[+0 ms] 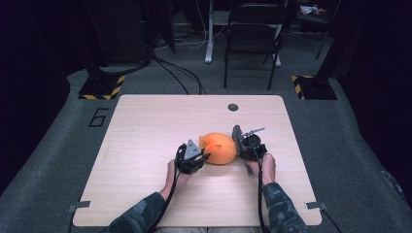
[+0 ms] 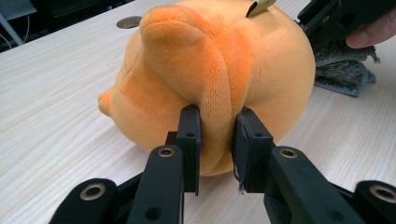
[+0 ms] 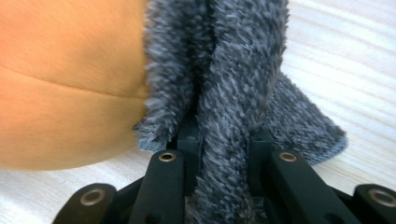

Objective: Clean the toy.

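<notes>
The orange plush toy (image 1: 219, 148) is held on the bench (image 1: 145, 126) by a fold pinched in the left gripper (image 2: 215, 140), while a grey cloth (image 3: 233, 93) clamped in the right gripper (image 3: 223, 140) is pressed against its side, wiping apparently unfinished.

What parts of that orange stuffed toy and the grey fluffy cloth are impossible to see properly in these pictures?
- Plush toy: its far side, in the left gripper view, is hidden by its own body; its face cannot be read in the high view, too small.
- Tag on top: cut off by the upper edge.
- Grey cloth: in the right gripper view its full shape runs past the top edge and behind the right gripper.
</notes>
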Action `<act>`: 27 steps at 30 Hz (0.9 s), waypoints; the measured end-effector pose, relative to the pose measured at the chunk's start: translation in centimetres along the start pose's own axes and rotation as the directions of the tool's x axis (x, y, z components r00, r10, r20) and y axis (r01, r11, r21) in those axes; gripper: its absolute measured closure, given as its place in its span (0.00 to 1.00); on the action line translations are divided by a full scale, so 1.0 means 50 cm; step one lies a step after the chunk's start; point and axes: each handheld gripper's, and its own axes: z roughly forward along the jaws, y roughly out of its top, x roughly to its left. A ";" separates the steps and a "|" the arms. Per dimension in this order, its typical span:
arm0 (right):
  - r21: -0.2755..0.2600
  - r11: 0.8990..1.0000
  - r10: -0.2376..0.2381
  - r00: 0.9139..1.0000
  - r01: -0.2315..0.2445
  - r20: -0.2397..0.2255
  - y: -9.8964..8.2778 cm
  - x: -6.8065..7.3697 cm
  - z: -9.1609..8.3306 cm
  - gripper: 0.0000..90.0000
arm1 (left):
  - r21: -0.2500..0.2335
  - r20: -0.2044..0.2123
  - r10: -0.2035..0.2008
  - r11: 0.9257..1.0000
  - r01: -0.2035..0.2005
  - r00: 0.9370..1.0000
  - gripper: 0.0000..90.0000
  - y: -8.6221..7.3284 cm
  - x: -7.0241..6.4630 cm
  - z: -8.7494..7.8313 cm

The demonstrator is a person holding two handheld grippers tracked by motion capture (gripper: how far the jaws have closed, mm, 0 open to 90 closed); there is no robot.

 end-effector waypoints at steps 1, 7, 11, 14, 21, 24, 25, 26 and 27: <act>-0.019 1.000 -0.010 1.000 0.011 0.017 0.003 0.002 -0.008 0.83 | 0.000 0.004 -0.012 1.000 0.012 1.000 0.82 -0.001 0.004 -0.001; -0.158 0.987 0.007 1.000 -0.007 -0.002 0.025 -0.001 -0.092 0.83 | -0.008 0.009 -0.051 0.999 0.051 0.999 0.82 -0.003 0.014 -0.002; -0.223 0.975 -0.050 0.994 0.026 -0.099 0.042 0.037 -0.149 0.83 | -0.014 0.004 -0.054 0.998 0.054 0.999 0.82 -0.003 0.014 -0.001; -0.193 0.979 -0.085 0.988 0.059 -0.132 0.046 0.069 -0.146 0.83 | -0.012 0.003 -0.051 0.999 0.051 0.999 0.82 -0.003 0.015 -0.001; -0.178 0.977 -0.130 0.989 0.114 -0.077 0.043 0.097 -0.099 0.84 | 0.005 -0.032 -0.020 1.000 0.020 0.999 0.54 -0.004 -0.001 -0.002; -0.184 0.978 -0.120 0.989 0.102 -0.087 0.041 0.090 -0.098 0.84 | 0.027 -0.043 0.006 1.000 -0.005 0.999 0.47 -0.006 -0.010 0.006; -0.190 0.978 -0.109 0.990 0.090 -0.094 0.041 0.089 -0.097 0.84 | 0.032 -0.051 0.013 0.999 -0.011 0.999 0.44 -0.007 -0.017 0.011; -0.192 0.978 -0.108 0.989 0.087 -0.099 0.041 0.087 -0.096 0.84 | 0.034 -0.057 0.017 0.999 -0.015 0.998 0.42 -0.008 -0.020 0.014; -0.195 0.977 -0.107 0.988 0.084 -0.111 0.041 0.085 -0.094 0.84 | 0.031 -0.076 0.030 0.999 -0.028 0.997 0.46 -0.009 -0.025 0.020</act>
